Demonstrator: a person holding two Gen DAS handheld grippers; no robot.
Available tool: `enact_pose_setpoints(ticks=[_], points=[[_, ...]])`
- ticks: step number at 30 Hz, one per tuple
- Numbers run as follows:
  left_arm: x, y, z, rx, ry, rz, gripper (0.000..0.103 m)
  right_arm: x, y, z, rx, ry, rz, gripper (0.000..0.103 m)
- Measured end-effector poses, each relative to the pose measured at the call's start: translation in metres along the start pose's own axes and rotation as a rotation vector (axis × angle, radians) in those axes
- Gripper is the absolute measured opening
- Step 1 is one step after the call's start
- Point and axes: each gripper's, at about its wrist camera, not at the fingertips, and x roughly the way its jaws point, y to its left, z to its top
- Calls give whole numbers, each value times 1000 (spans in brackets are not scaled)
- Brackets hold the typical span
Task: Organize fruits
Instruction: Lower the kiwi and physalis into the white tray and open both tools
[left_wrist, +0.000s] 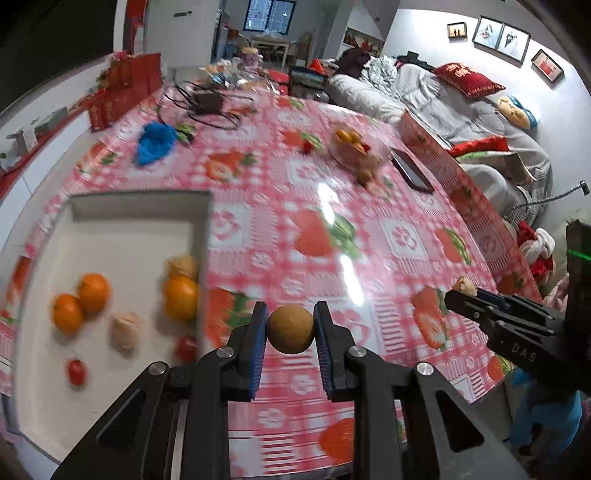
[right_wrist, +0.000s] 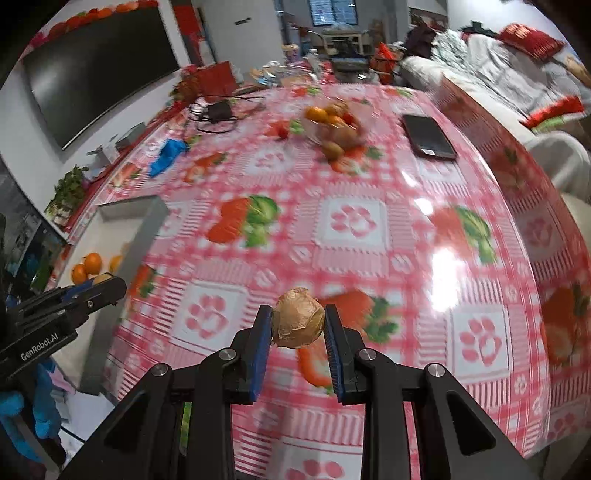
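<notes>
Left gripper (left_wrist: 290, 329): clamped on a round brown fruit (left_wrist: 290, 329), pinched between both blue pads (left_wrist: 258, 332). Held above the surface (left_wrist: 369, 236), just right of the tray (left_wrist: 140, 205), fingers pointing forward and level across the checked cloth. Also seen at the left edge of the right wrist view (right_wrist: 99, 286), reaching in toward the tray's near right corner.

Right gripper (right_wrist: 298, 321): clamped on a wrinkled tan fruit (right_wrist: 299, 318), held between its blue pads (right_wrist: 334, 332). Raised over the surface, well right of the tray. In the left wrist view, seen at the right edge (left_wrist: 463, 291), tip angled up-left with the tan fruit at its end.

Tray: white, rectangular, on the near left of the surface. Contents: two oranges (left_wrist: 79, 302) touching each other, a third orange (left_wrist: 181, 297) against the right wall, a pale fruit (left_wrist: 125, 330) between them, a small red fruit (left_wrist: 76, 371) near the front. Blurred.

Bowl (right_wrist: 334, 127): clear, far side of the surface, holding mixed fruit. One brown fruit (right_wrist: 332, 149) just beside it on the cloth. Phone (right_wrist: 428, 137) to its right, blue cloth (right_wrist: 168, 155) to its left.
</notes>
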Motion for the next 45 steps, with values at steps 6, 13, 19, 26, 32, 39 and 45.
enact_pose_setpoints(ticks=[6, 13, 19, 26, 32, 39, 45], points=[[-29, 58, 12, -35, -43, 91, 27, 5, 54, 33, -73, 14, 93, 29], [-36, 125, 8, -109, -26, 200, 27, 35, 139, 61, -196, 72, 194, 29], [-18, 155, 11, -140, 22, 218, 27, 70, 210, 73, -327, 136, 239, 29], [13, 170, 29, -142, 58, 228, 27, 102, 235, 81, -338, 189, 233, 29], [38, 179, 31, -170, 142, 225, 30, 126, 240, 90, -350, 238, 202, 30], [36, 178, 30, -163, 135, 222, 71, 139, 234, 93, -311, 284, 201, 30], [33, 183, 29, -181, 131, 249, 80, 136, 230, 96, -302, 271, 188, 62]])
